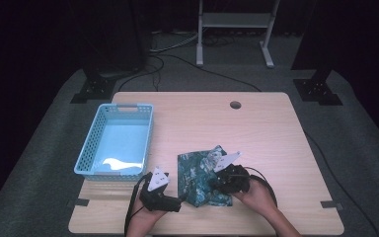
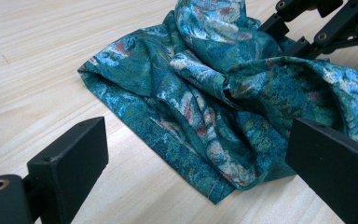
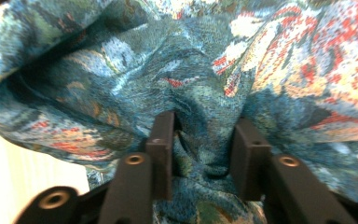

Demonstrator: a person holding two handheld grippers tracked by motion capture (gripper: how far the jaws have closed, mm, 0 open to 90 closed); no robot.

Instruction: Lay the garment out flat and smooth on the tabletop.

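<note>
My right tool (image 1: 220,169) pinches a bunched fold of the teal patterned cloth (image 1: 201,178), which lies crumpled near the front edge of the pale wooden worktop (image 1: 256,128). My left tool (image 1: 180,197) stands open beside it. A light-blue plastic basket (image 1: 91,143) sits at the left edge; grey carpet (image 1: 355,148) and dark room surround.

I see a light blue slotted basket (image 1: 90,148) on the left part of the pale wooden surface (image 1: 256,128), with a round hole (image 1: 235,104) near its far edge (a white frame (image 1: 237,19) stands on the floor beyond).
</note>
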